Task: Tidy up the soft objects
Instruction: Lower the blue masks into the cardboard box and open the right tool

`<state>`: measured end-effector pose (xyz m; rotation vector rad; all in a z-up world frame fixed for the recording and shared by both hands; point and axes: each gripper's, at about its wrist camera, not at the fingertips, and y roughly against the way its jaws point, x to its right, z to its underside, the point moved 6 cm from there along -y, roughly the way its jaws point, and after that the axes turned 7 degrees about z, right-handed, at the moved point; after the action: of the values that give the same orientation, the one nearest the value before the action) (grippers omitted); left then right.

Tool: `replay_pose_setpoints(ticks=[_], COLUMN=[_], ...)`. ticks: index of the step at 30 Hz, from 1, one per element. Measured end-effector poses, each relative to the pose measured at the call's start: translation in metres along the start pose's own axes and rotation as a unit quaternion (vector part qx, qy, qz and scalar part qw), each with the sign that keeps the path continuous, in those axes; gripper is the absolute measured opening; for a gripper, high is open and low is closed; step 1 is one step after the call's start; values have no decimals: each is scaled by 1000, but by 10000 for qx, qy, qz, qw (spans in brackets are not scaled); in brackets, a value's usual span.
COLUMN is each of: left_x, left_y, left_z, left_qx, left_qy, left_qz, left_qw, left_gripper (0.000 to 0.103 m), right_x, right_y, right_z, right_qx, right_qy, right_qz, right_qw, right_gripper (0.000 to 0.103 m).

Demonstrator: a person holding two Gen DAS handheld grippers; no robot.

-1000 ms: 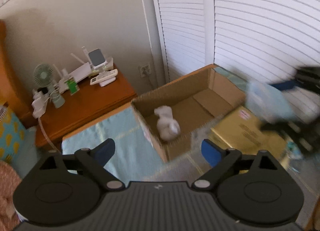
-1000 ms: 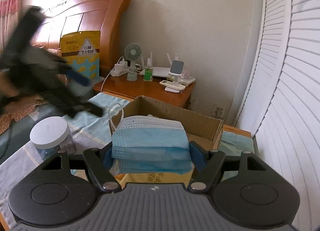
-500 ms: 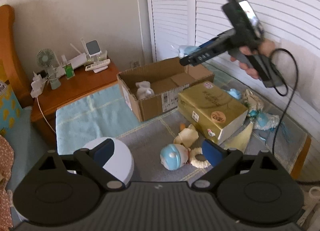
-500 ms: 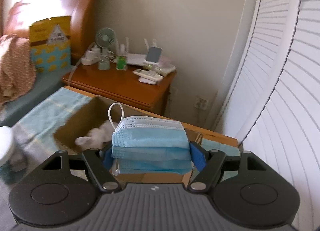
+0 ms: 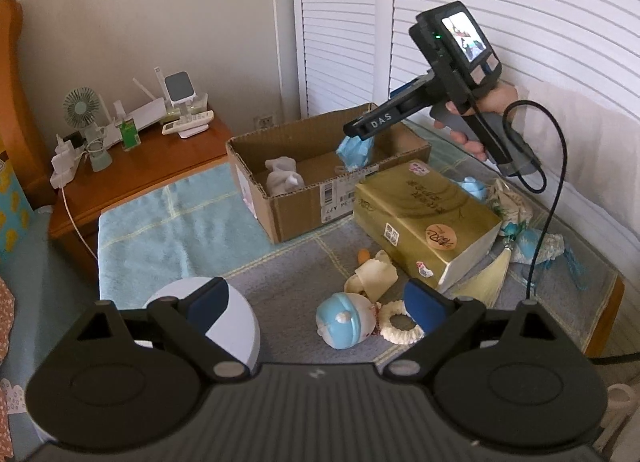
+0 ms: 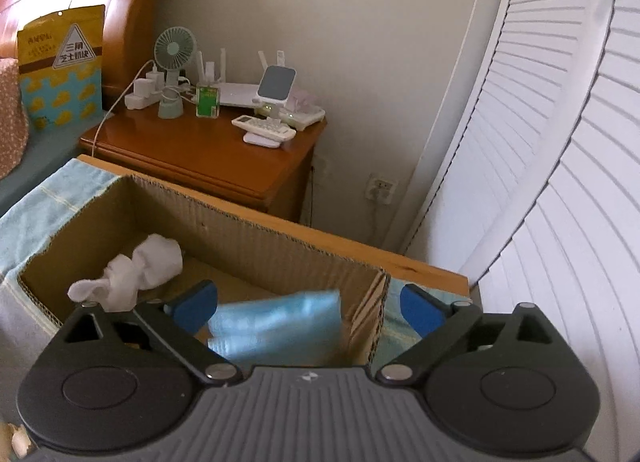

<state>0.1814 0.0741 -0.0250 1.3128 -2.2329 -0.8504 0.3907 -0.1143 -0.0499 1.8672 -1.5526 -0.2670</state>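
An open cardboard box [image 5: 296,214] [image 6: 256,238] stands on a blue towel, with a crumpled white cloth [image 5: 282,178] [image 6: 136,274] inside at its left. My right gripper [image 5: 360,130] [image 6: 308,304] hangs over the box's right end, pointing down into it. Its jaws are opening. A stack of blue face masks [image 5: 354,152] [image 6: 276,326] sits blurred between them, touching neither pad, low inside the box. My left gripper [image 5: 316,300] is open and holds nothing, back from the box above a blue-and-white toy [image 5: 340,324] and a white knit ring [image 5: 400,326].
A gold tissue box [image 5: 424,218] lies right of the cardboard box, with soft toys and tassels behind it. A white-lidded jar [image 5: 240,326] is under my left finger. A wooden nightstand [image 6: 200,154] with a fan and gadgets stands beyond. Louvred doors [image 6: 560,142] close the right side.
My right gripper came down over the box and its jaws spread; the masks it clamped slipped out and down into the box. My left gripper pulled back from the box, then held still.
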Motion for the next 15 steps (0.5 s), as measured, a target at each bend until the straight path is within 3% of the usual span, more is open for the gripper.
replay_pose_setpoints(ticks=[8,15], left_x=[-1,8], left_y=[9,16], left_z=[2,6], left_qx=[86,194], left_qy=[194,310], left_qz=[-57,-49], left_qw=[9998,9993], left_gripper=[96,98], right_x=[7,18], right_y=[32,73], right_z=[5,25], right_qx=[-32,-49], right_qy=[-248,-604], right_qz=[-194,-62], right_qw=[9995,9981], right_gripper=[103,103])
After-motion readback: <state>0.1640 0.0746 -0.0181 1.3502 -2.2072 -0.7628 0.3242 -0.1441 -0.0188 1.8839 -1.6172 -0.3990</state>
